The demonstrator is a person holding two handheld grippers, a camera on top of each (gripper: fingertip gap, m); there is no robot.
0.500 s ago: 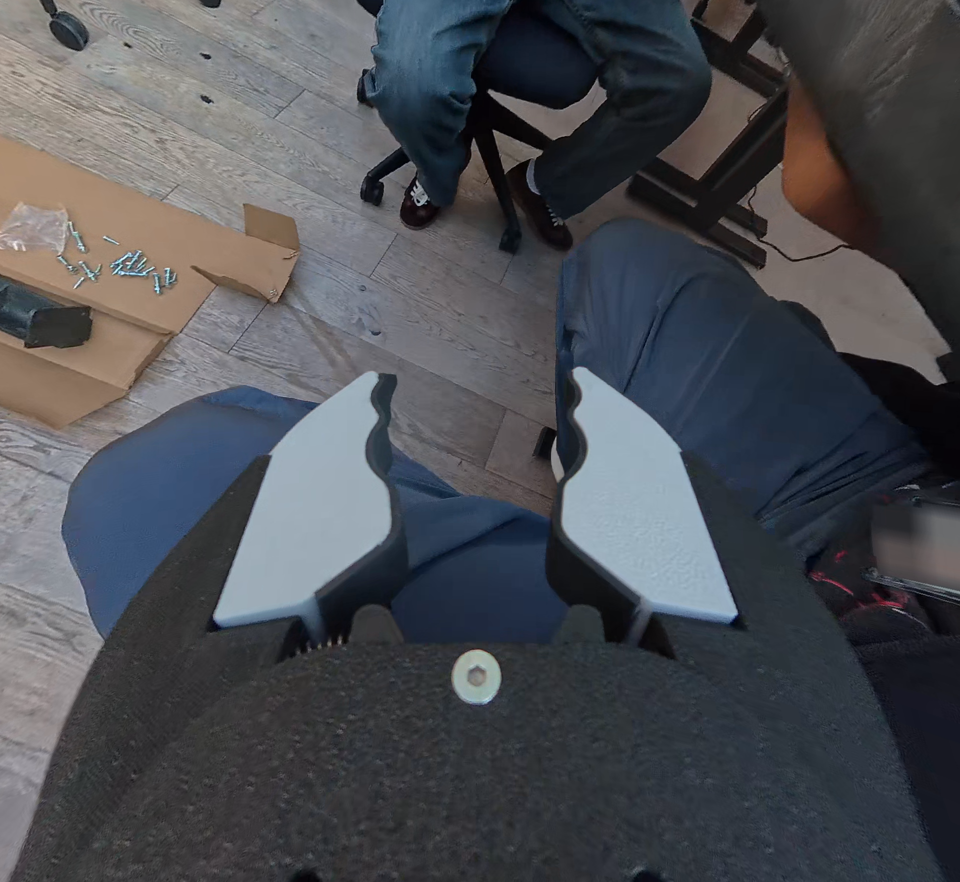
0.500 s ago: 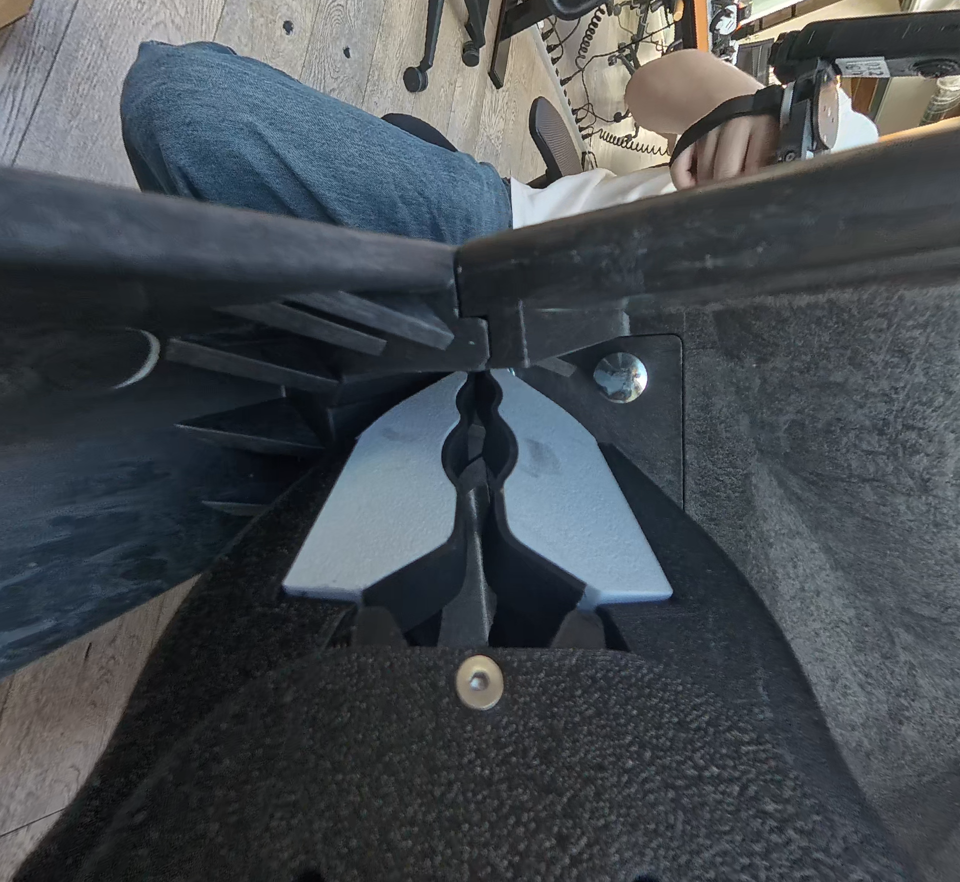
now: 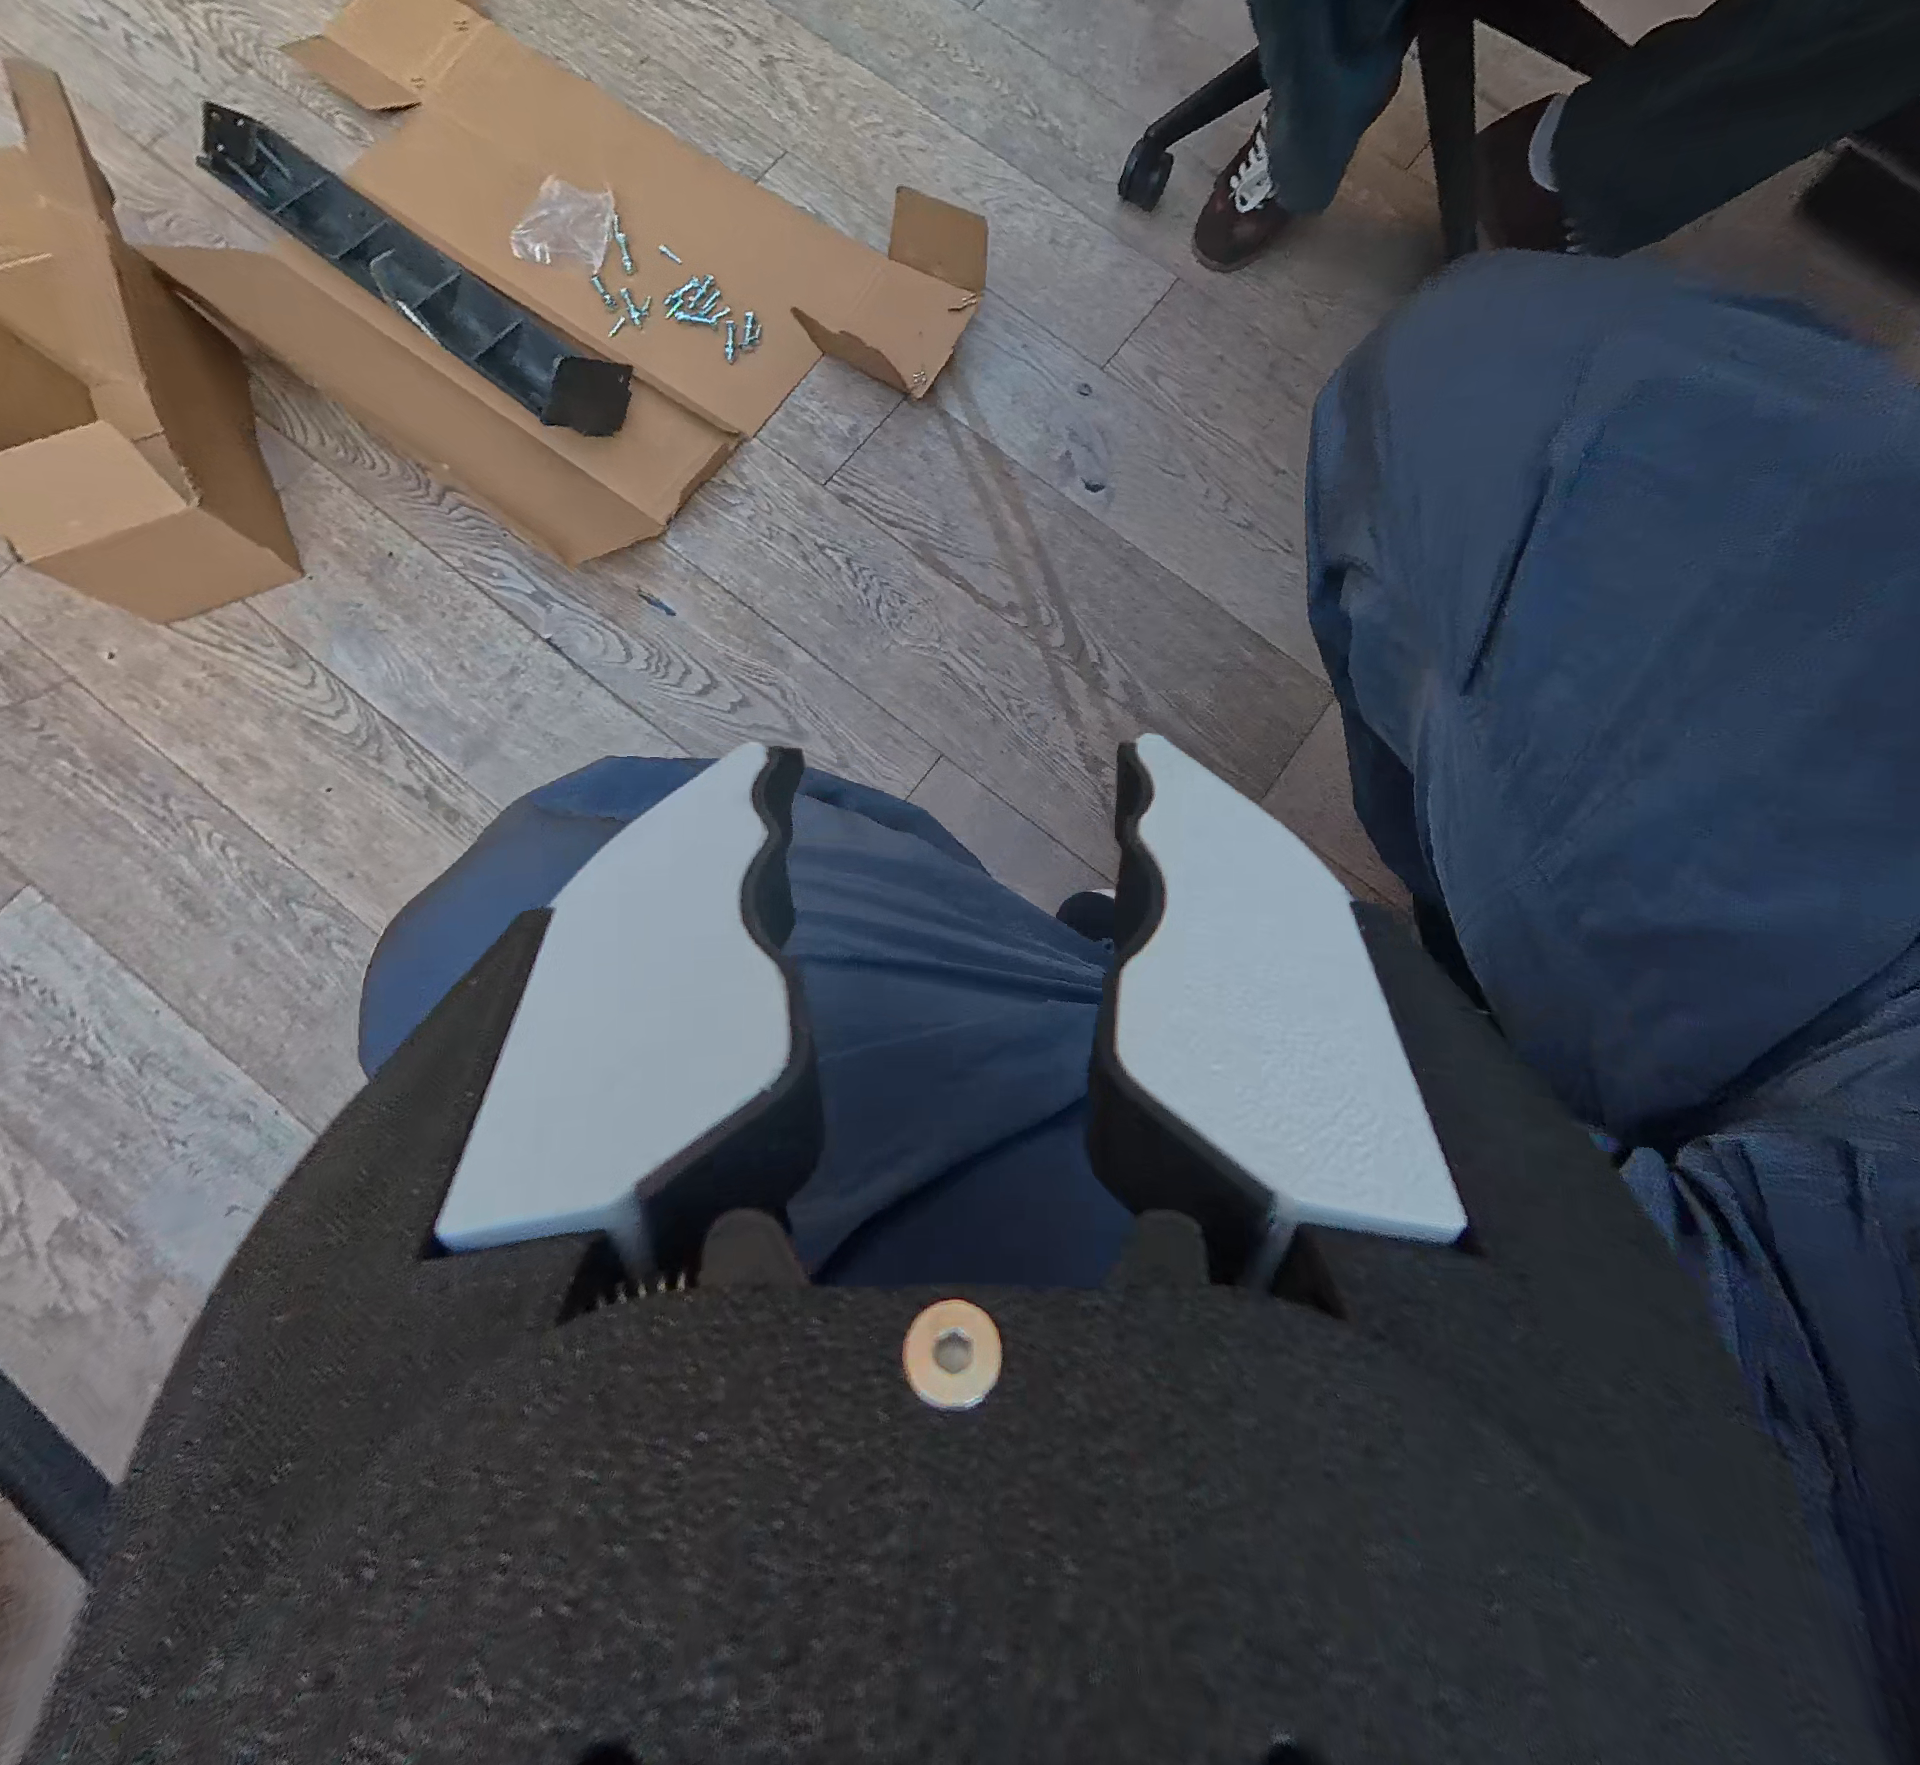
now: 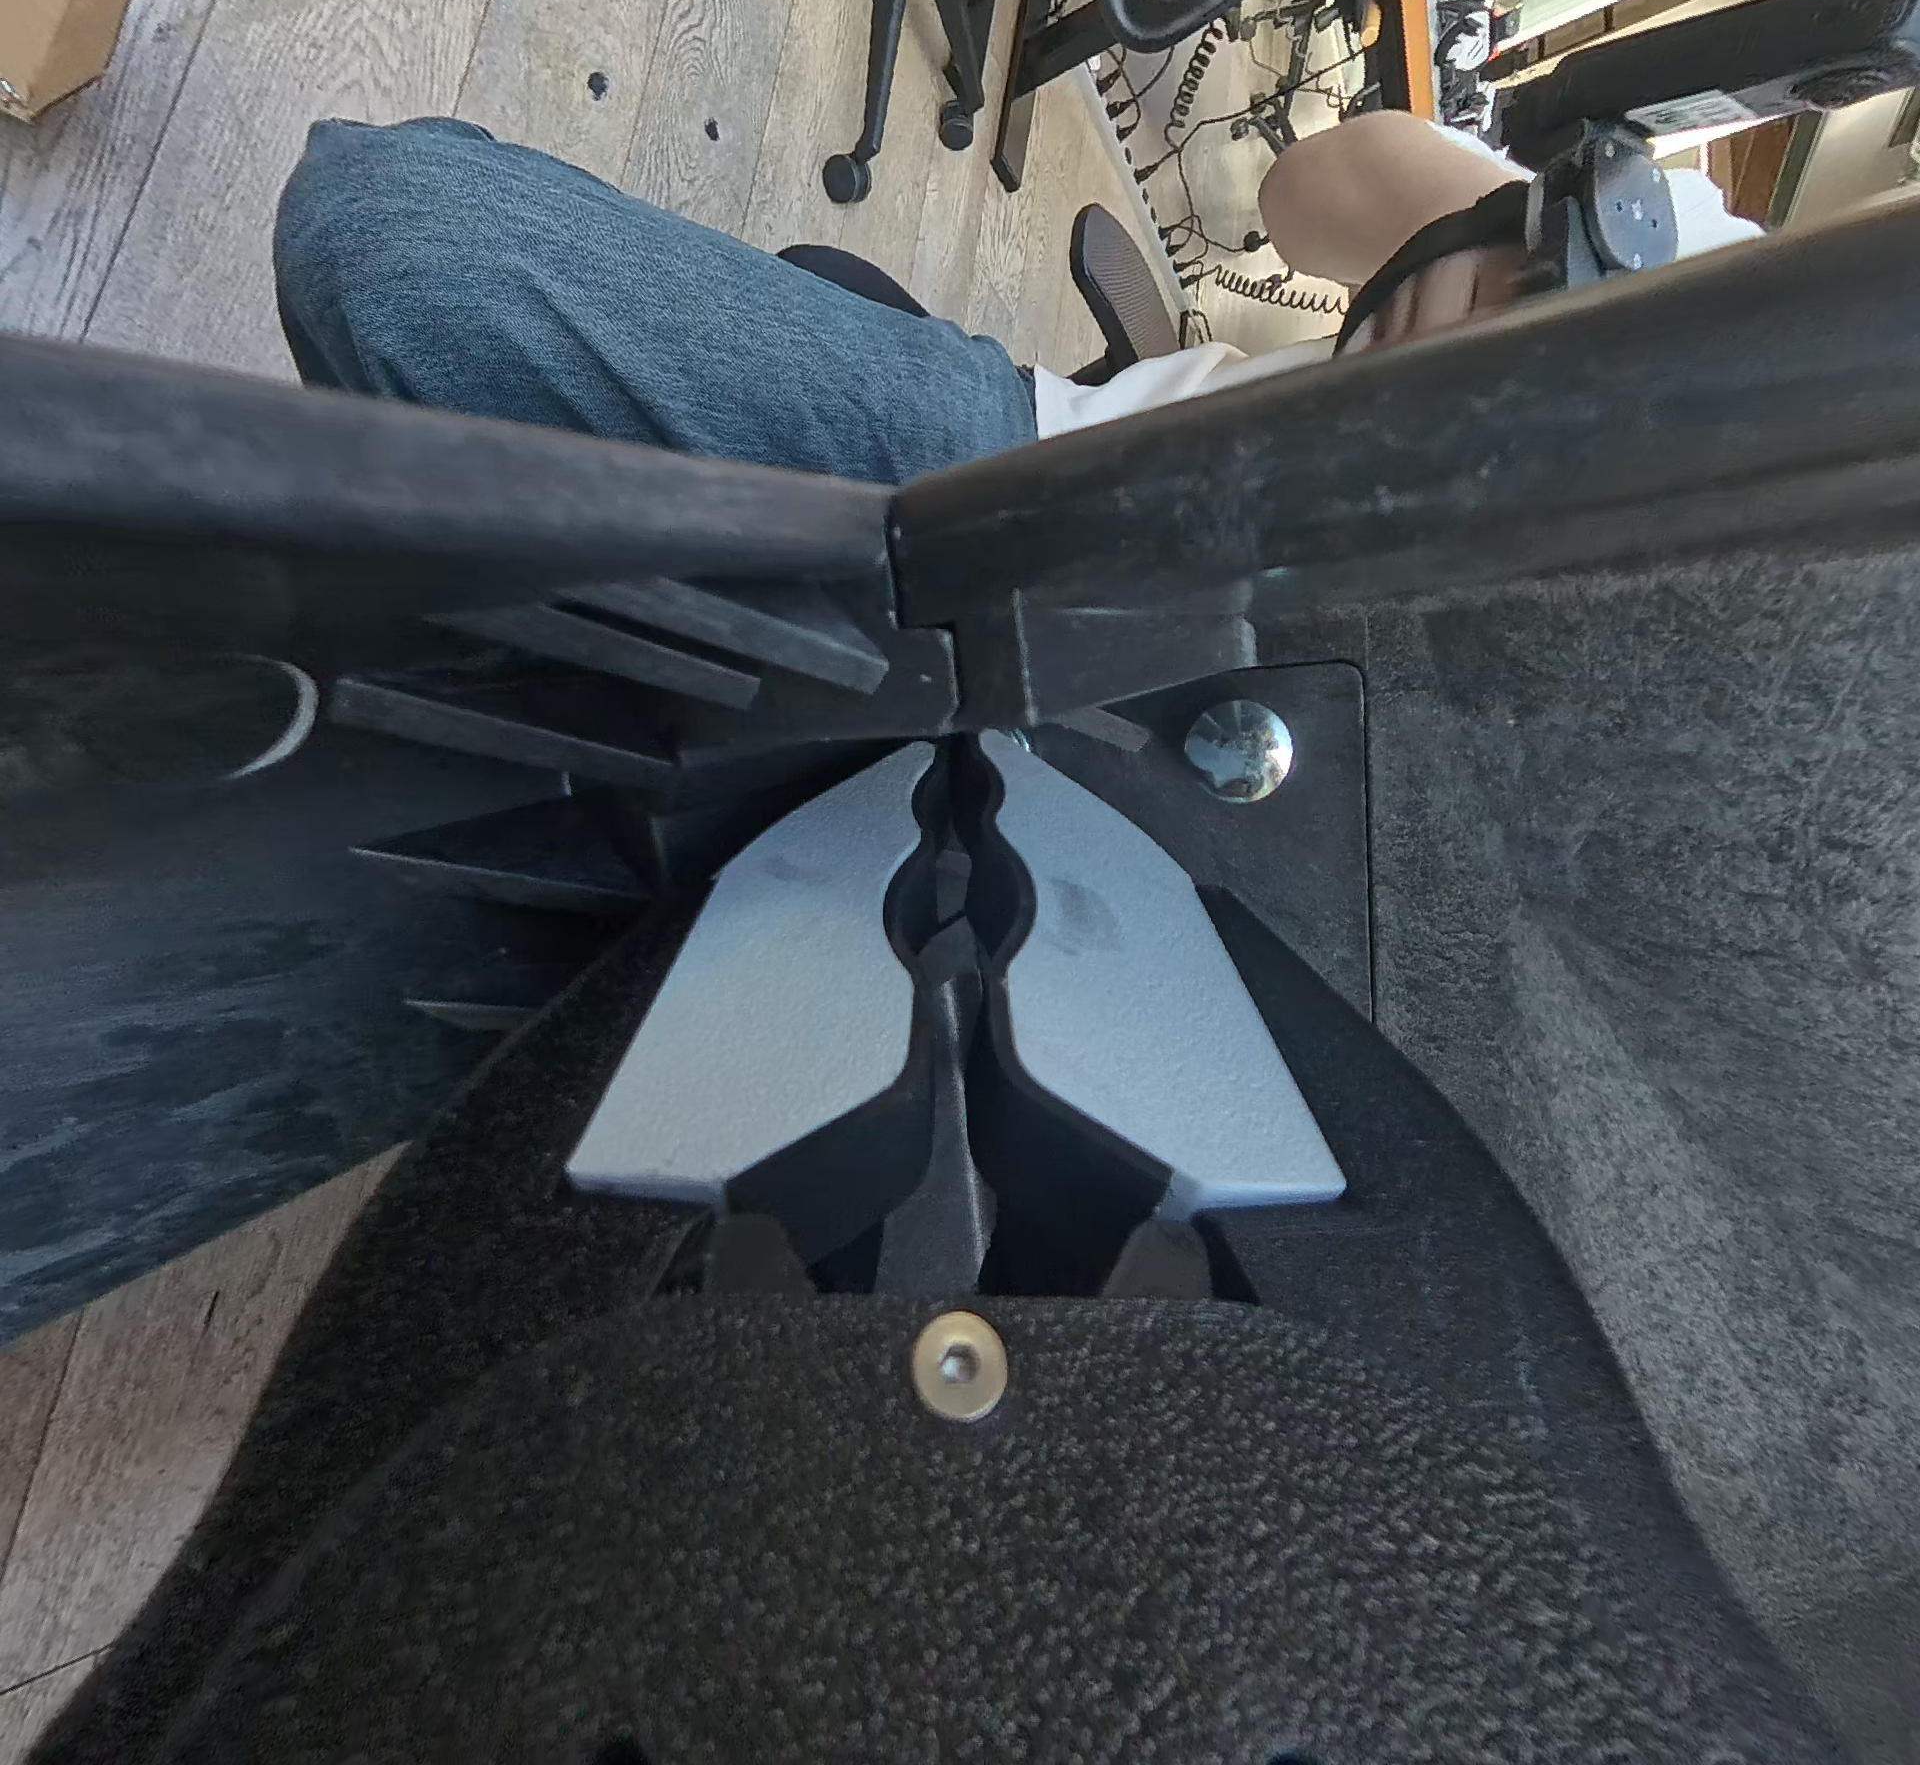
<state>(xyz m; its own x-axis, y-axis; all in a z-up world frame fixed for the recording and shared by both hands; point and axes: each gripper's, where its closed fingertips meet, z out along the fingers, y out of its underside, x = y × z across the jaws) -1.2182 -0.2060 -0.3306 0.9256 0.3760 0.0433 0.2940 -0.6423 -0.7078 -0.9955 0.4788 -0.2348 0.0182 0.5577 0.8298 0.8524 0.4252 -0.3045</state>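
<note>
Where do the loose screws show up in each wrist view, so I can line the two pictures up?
Left wrist view: the loose screws lie scattered on the flattened cardboard, upper left, beside a clear bag.
Right wrist view: not in it; black parts fill the middle.
Shared landmark: the seated person's jeans leg, top right in the left view, upper left of centre in the right view.

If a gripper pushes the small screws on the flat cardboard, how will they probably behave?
The screws lie loose in a scattered heap on the cardboard, so they would probably scatter or roll. Being small and shiny metal, they likely slip easily. The thin clear bag beside them looks floppy.
</note>
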